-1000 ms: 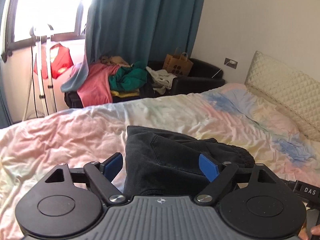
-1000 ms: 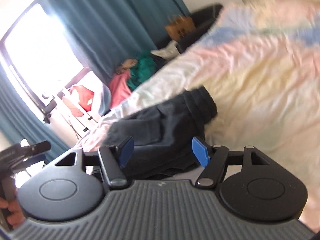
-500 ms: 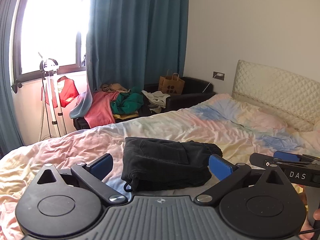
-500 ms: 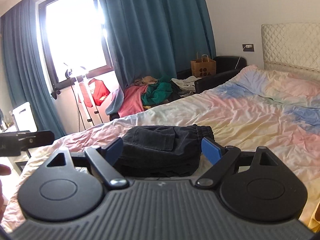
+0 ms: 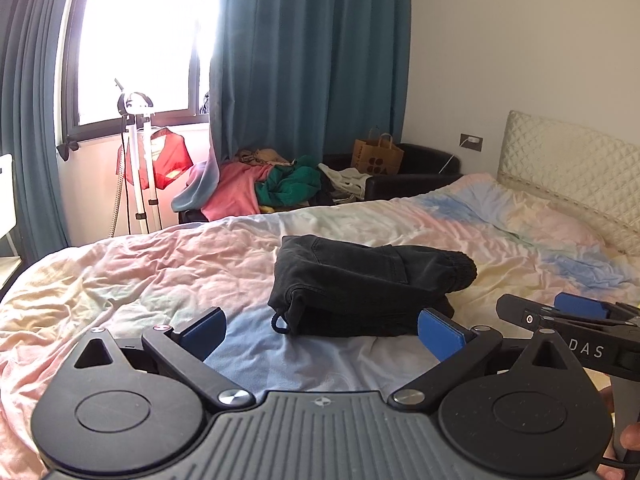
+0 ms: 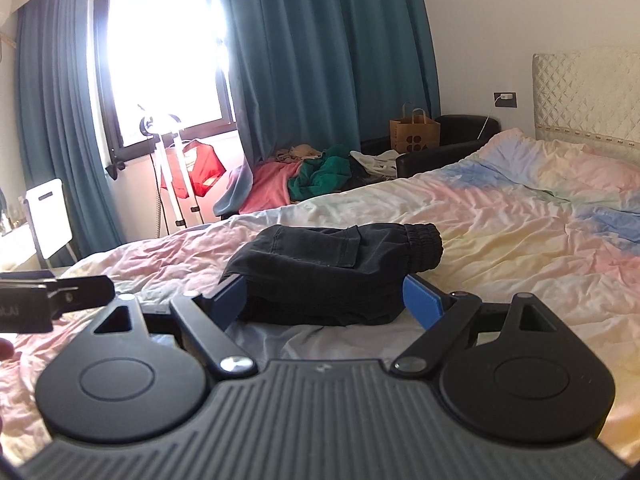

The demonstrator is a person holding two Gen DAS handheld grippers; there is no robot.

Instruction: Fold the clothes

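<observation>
Black trousers [image 5: 368,288] lying folded in compact bundle mid-bed [image 5: 140,272], likely finished. Left tongs [image 5: 320,334] gaping wide, empty, short of bundle. Right tongs [image 6: 324,300] spread wide, nothing gripped, framing bundle, apparently clearing fabric.

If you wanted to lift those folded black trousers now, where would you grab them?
Probably by the near folded edge of the trousers, coming in low from the front: the layers stack thickest there, and the elastic waistband bulges at the far right. Both grippers are open.
</observation>
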